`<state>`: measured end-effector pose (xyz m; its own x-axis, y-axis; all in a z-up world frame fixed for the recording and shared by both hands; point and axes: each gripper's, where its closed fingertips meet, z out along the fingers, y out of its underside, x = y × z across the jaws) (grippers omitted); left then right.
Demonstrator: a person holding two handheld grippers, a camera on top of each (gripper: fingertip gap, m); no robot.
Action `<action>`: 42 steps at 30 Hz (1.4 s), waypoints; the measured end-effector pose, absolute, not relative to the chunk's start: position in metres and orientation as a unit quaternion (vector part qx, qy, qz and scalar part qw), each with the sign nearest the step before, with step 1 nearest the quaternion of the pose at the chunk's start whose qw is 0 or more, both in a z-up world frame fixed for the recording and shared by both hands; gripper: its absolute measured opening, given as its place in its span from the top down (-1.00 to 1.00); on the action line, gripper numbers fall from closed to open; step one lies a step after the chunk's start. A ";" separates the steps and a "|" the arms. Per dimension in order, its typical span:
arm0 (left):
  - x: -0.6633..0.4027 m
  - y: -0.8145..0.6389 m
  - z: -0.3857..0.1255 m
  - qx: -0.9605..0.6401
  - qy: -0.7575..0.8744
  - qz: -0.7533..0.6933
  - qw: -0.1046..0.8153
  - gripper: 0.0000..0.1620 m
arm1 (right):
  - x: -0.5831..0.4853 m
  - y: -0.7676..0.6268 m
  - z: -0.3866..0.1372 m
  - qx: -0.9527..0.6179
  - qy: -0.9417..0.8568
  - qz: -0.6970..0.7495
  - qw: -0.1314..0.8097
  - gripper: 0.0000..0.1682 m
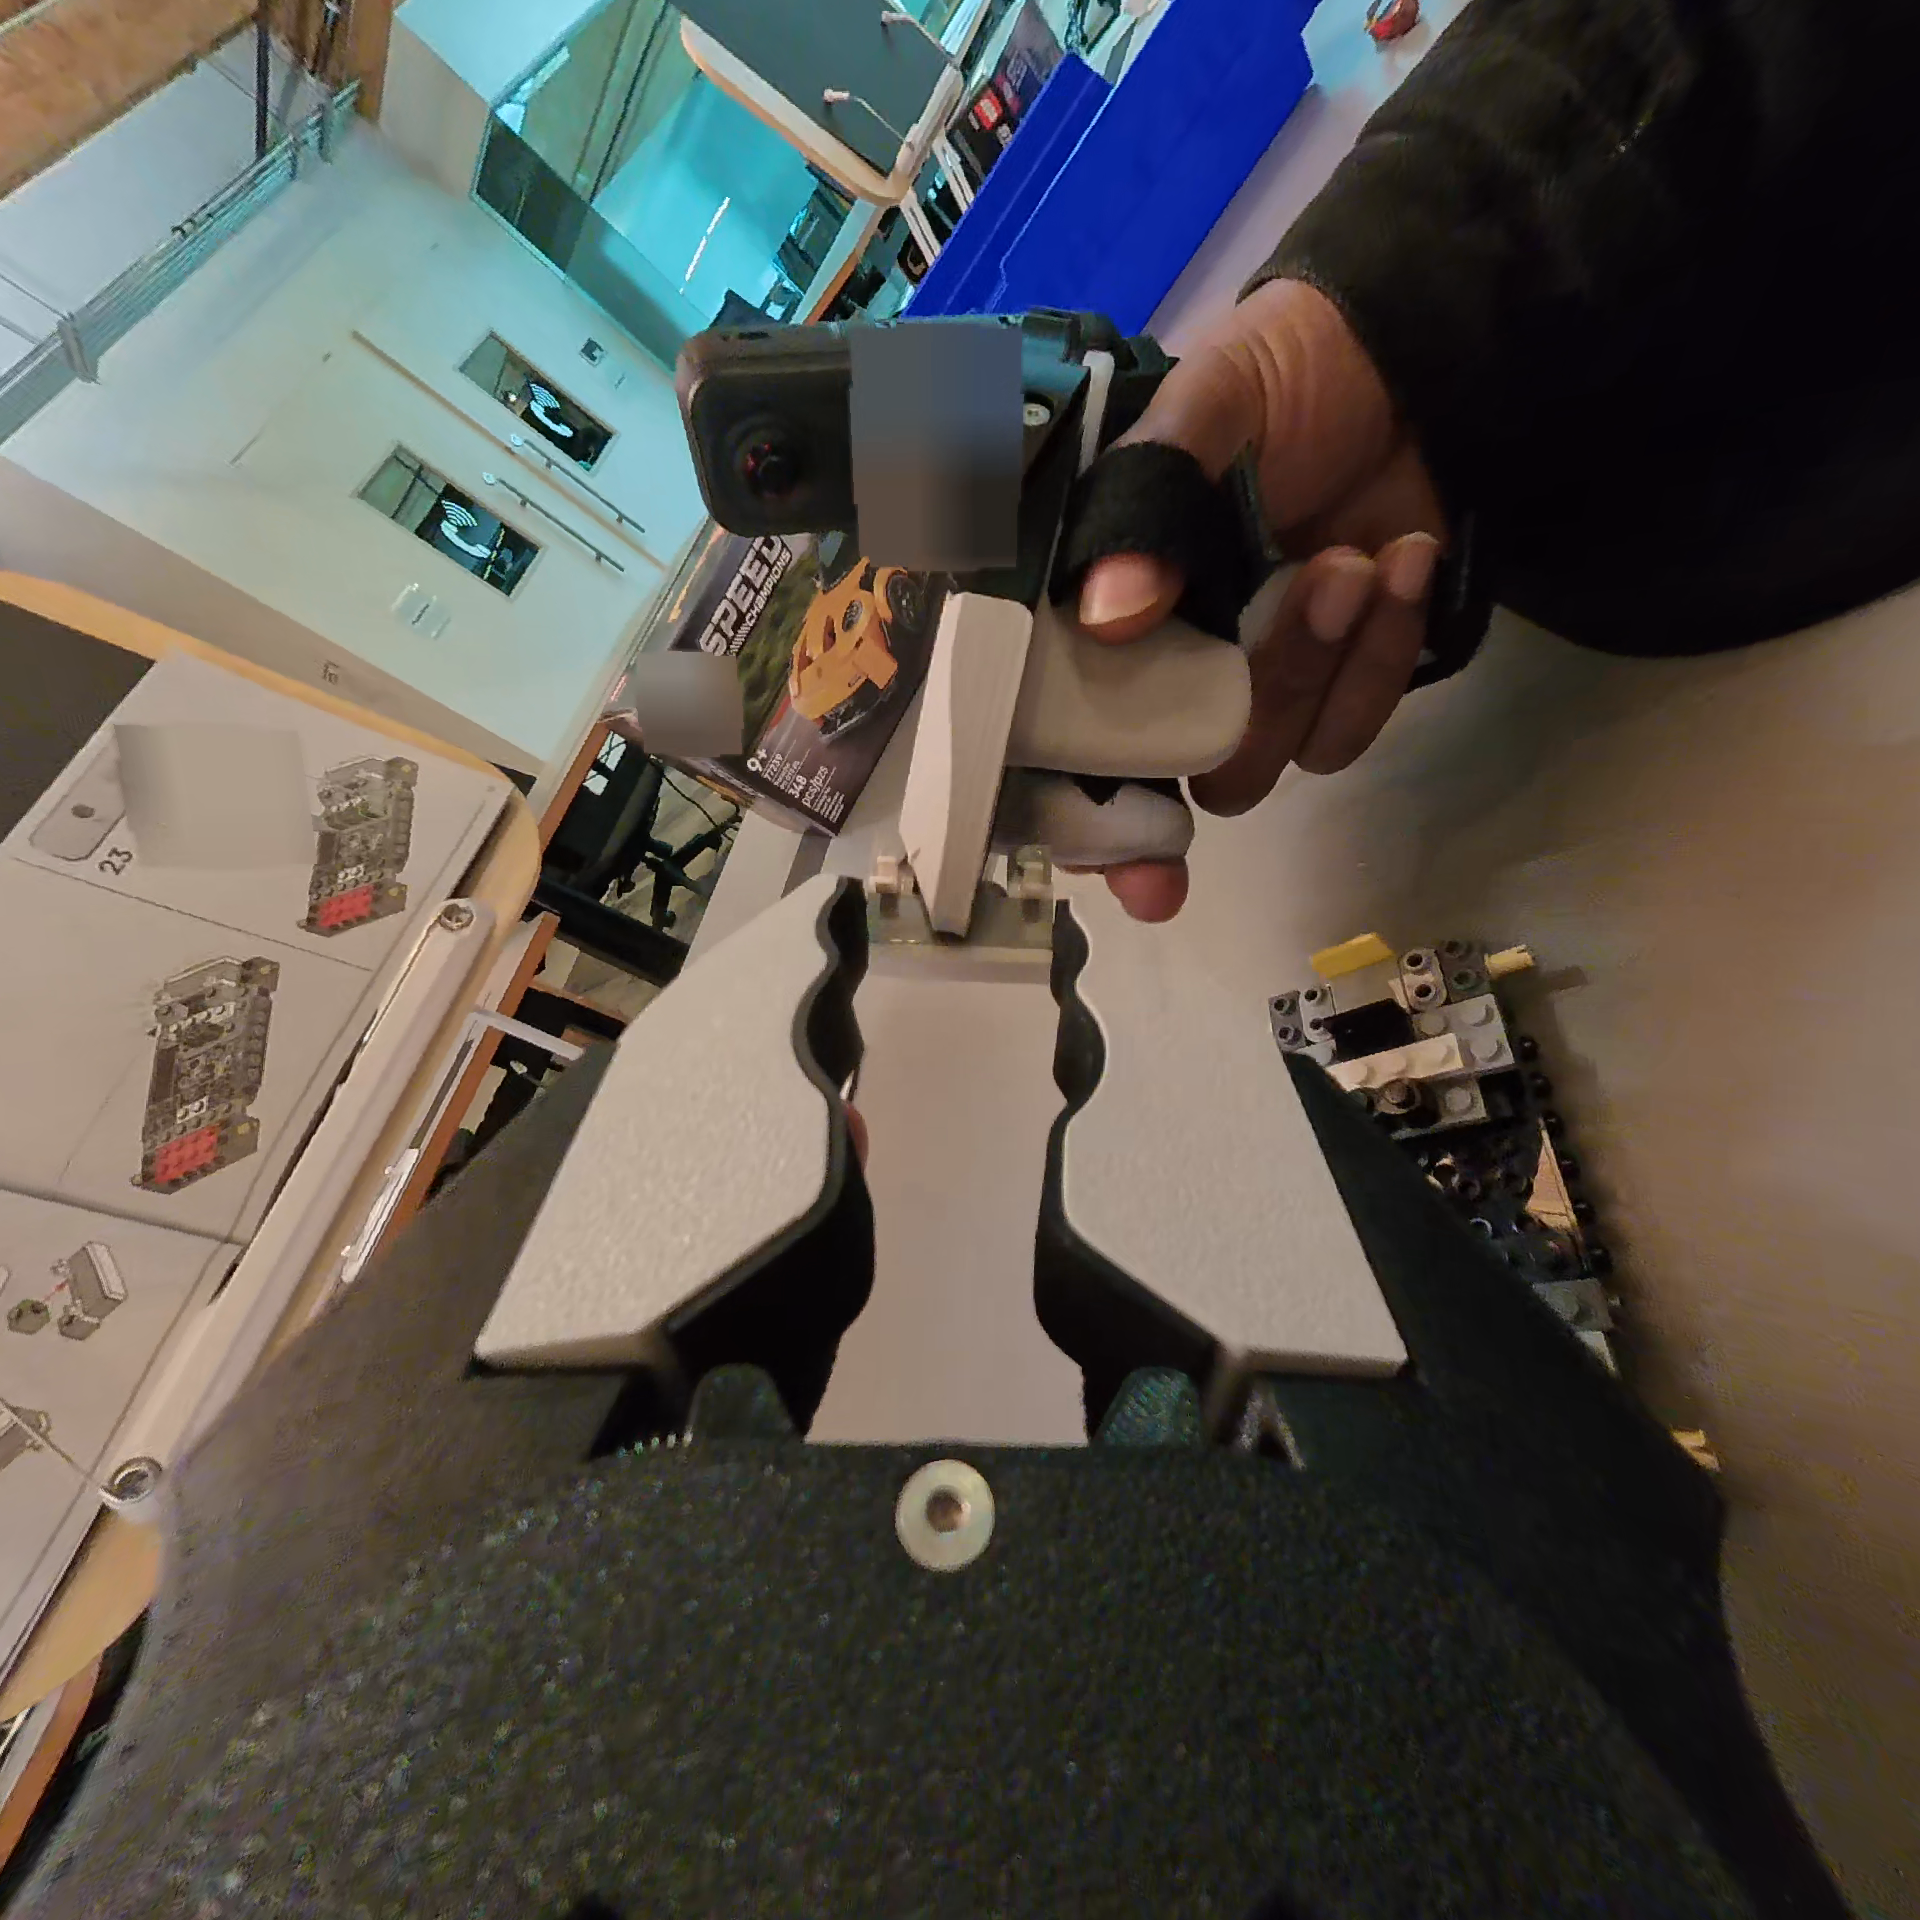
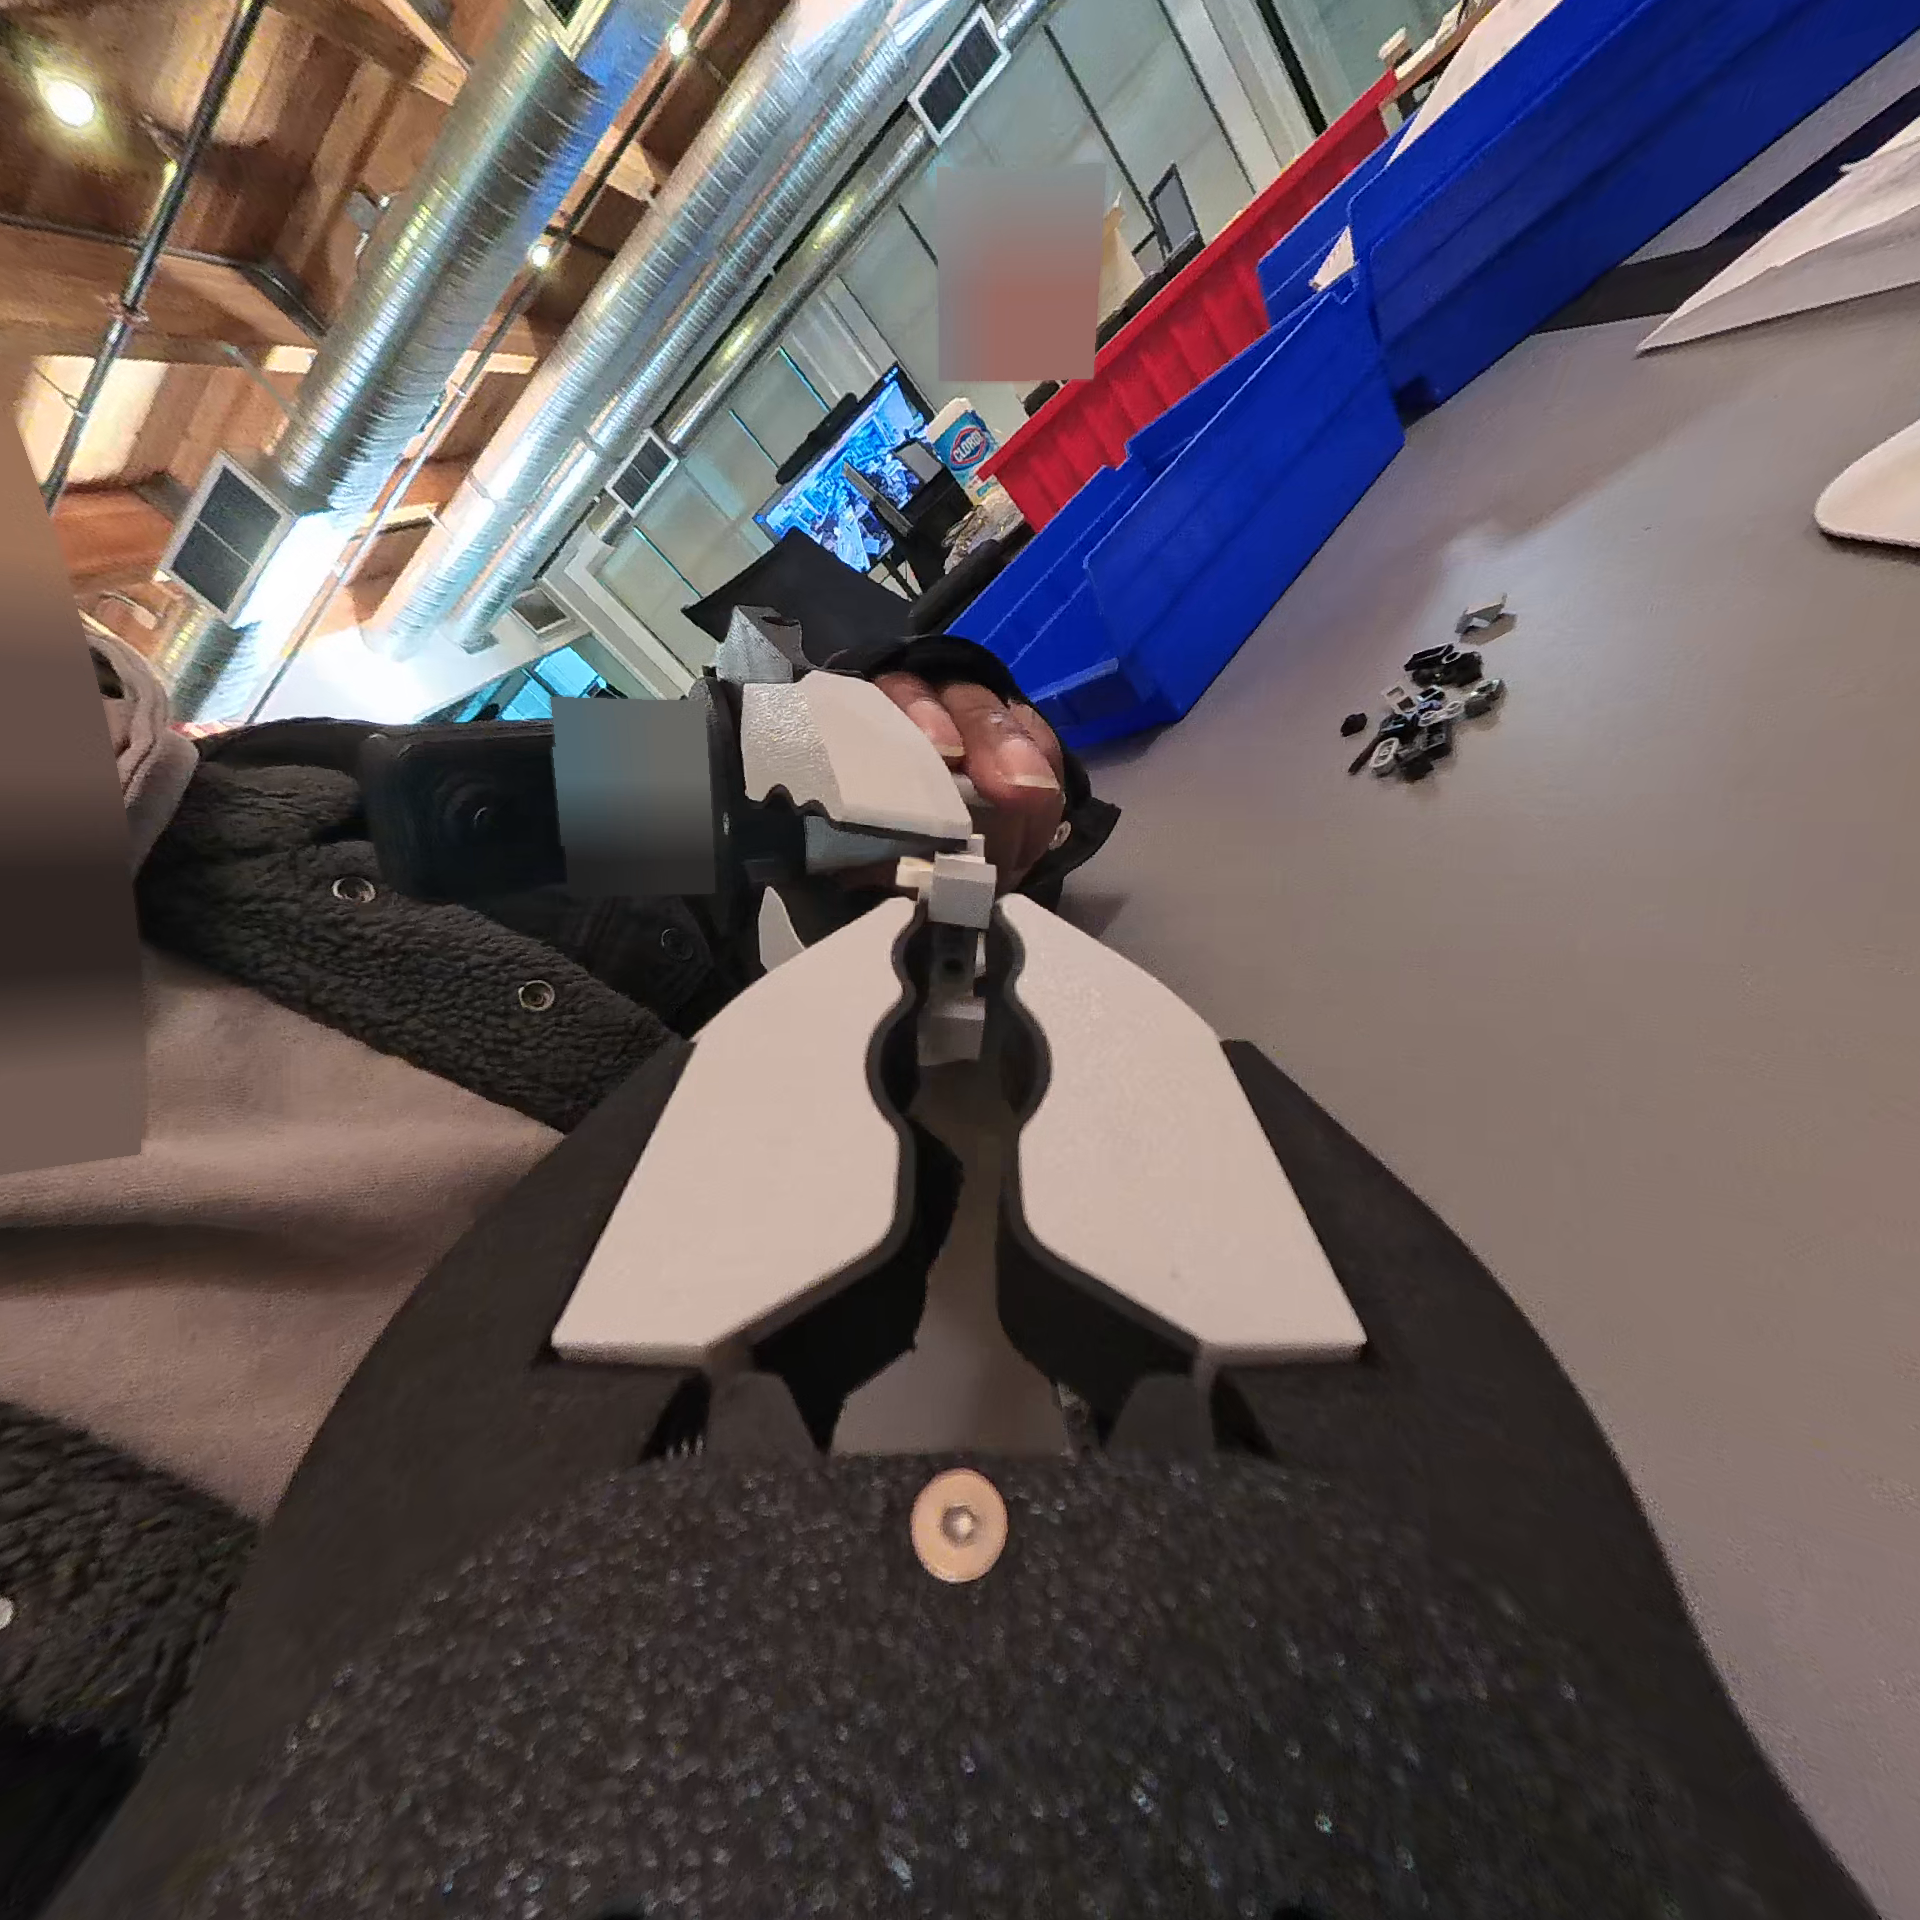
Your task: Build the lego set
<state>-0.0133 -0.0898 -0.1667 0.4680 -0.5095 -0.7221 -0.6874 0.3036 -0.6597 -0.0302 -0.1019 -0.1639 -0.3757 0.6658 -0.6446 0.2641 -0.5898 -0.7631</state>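
A small light grey Lego piece (image 1: pixel 961 948) with two clips on its far edge is held in the air between both grippers. My left gripper (image 1: pixel 951 920) is shut on its two sides. The right gripper's white fingers (image 1: pixel 966 727) come down on it from the far side, held by a hand. In the right wrist view my right gripper (image 2: pixel 956 920) is shut on the same grey piece (image 2: pixel 951 1023), seen edge-on. The left gripper's fingers (image 2: pixel 883 769) meet it at the tip. The partly built dark grey Lego model (image 1: pixel 1423 1049) lies on the table to the right.
An open instruction booklet (image 1: pixel 208 935) lies at the left, and the Lego box (image 1: pixel 800 665) stands behind. A pile of small loose pieces (image 2: pixel 1423 717) lies on the grey table (image 2: pixel 1558 1039). Blue bins (image 2: pixel 1247 520) and a red bin (image 2: pixel 1143 343) stand at the back. The person's body is close at the left. My two grippers' fingertips are within a few centimetres of each other.
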 end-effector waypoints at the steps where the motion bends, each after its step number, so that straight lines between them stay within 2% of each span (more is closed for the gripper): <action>1: -0.013 -0.090 -0.165 -0.584 0.509 0.070 0.628 0.57 | -0.030 -0.102 -0.163 -0.538 -0.429 0.712 0.138 0.90; 8: -0.006 -0.100 -0.147 -0.538 0.500 0.045 0.677 0.56 | -0.021 -0.112 -0.145 -0.485 -0.417 0.762 0.101 0.90; 13: -0.005 -0.104 -0.145 -0.526 0.507 0.044 0.682 0.57 | -0.016 -0.118 -0.138 -0.459 -0.403 0.790 0.058 0.90; 19: -0.006 -0.104 -0.147 -0.545 0.506 0.020 0.668 0.58 | -0.018 -0.117 -0.140 -0.466 -0.402 0.786 0.060 0.87; 23: -0.011 -0.101 -0.147 -0.565 0.489 -0.008 0.665 0.58 | -0.021 -0.104 -0.141 -0.492 -0.407 0.759 0.125 0.76; 27: -0.027 -0.089 -0.150 -0.614 0.447 -0.055 0.649 0.58 | -0.015 -0.079 -0.133 -0.505 -0.409 0.723 0.236 0.77; 31: -0.032 -0.089 -0.143 -0.669 0.327 -0.298 0.597 0.58 | -0.011 -0.092 -0.130 -0.452 -0.526 0.619 0.369 0.79; 34: -0.042 -0.088 -0.134 -0.665 0.254 -0.421 0.562 0.58 | -0.016 -0.102 -0.134 -0.418 -0.582 0.523 0.461 0.92; 38: -0.038 -0.089 -0.142 -0.671 0.253 -0.441 0.540 0.58 | -0.024 -0.100 -0.144 -0.430 -0.599 0.468 0.487 0.92; 42: -0.035 -0.086 -0.152 -0.689 0.247 -0.439 0.521 0.58 | -0.024 -0.097 -0.141 -0.429 -0.600 0.441 0.512 0.83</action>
